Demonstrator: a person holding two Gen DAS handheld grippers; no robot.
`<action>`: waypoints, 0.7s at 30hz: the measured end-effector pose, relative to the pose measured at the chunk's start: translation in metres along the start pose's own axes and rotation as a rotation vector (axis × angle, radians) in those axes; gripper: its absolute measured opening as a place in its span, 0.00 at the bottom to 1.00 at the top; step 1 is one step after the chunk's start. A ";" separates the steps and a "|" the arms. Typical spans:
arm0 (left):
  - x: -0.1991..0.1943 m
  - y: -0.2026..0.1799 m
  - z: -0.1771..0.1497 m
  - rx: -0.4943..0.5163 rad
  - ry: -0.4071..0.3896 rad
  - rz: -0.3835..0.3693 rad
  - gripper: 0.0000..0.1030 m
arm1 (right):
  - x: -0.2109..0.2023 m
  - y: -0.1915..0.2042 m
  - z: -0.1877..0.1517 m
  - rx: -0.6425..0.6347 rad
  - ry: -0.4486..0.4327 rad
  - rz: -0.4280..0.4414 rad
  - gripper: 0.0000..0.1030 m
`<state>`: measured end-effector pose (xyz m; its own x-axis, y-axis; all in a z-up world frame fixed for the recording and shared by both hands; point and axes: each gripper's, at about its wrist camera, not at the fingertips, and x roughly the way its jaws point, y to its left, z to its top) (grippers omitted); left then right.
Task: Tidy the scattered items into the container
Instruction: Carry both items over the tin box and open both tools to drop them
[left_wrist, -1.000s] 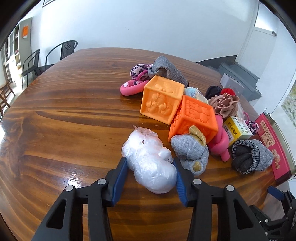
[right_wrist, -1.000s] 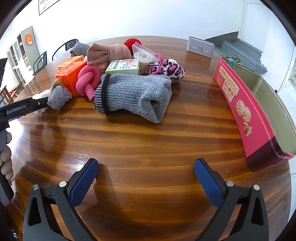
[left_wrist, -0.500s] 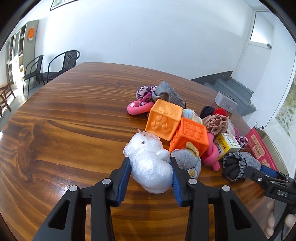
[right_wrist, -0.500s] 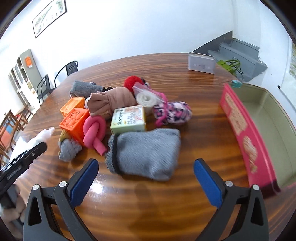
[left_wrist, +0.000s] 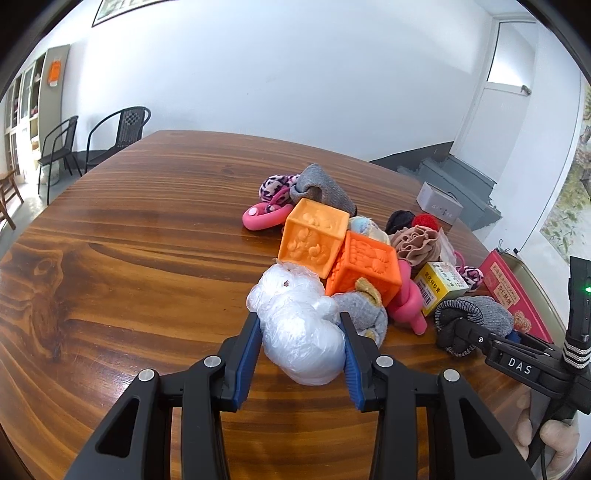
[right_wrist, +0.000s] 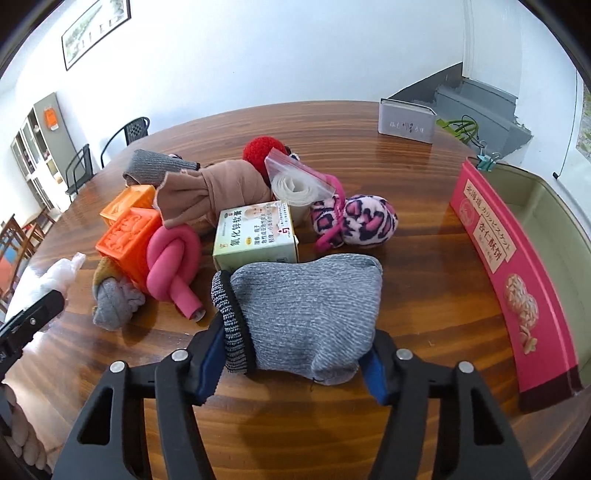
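The left gripper (left_wrist: 301, 345) was clamped as far as the bundle allowed on a white plastic-wrapped bundle (left_wrist: 299, 328), its blue pads pressed into the crinkled film on both sides. The bundle sat at the near left edge of the pile, just beside a small grey knitted toy (left_wrist: 364, 315) and the near orange embossed cube (left_wrist: 365, 264). The right gripper (right_wrist: 295, 354) was closing around a grey knitted sock (right_wrist: 306, 314) that lay at the near side of the pile on the wooden table (right_wrist: 369, 435); the sock's striped cuff bunched against the left pad, and the pads looked to be touching the fabric.

The container (right_wrist: 517, 258), a pink-sided tin with a pale green inside, stood at the right edge of the table, well apart from the bundle and nearer the sock.

To do this step well, I judged that the right jaws needed to finish gathering a full fold of the sock before any lift, since loose knit can slip out from a shallow pinch. The bundle looked soft and slick, so the left grip should stay firm and the lift go straight up, clear of the knitted toy and the pink knotted tube (left_wrist: 408, 306), lest either be dragged along. Each item then needed carrying over the tin's pink wall and releasing low inside it.
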<state>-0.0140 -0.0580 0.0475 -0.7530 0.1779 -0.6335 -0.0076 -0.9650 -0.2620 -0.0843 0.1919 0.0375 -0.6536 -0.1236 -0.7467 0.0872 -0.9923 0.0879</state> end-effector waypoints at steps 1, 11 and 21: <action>0.000 -0.002 0.000 0.004 -0.008 0.003 0.41 | -0.002 -0.001 -0.001 0.010 -0.004 0.012 0.62; -0.001 -0.030 0.001 0.025 -0.068 -0.027 0.41 | -0.033 -0.027 -0.010 0.111 -0.114 0.060 0.60; -0.011 -0.123 0.010 0.153 -0.070 -0.185 0.41 | -0.115 -0.097 -0.014 0.216 -0.339 -0.053 0.60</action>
<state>-0.0119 0.0565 0.0940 -0.7730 0.3460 -0.5317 -0.2454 -0.9360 -0.2523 -0.0065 0.3026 0.1055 -0.8667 -0.0316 -0.4978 -0.0899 -0.9718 0.2182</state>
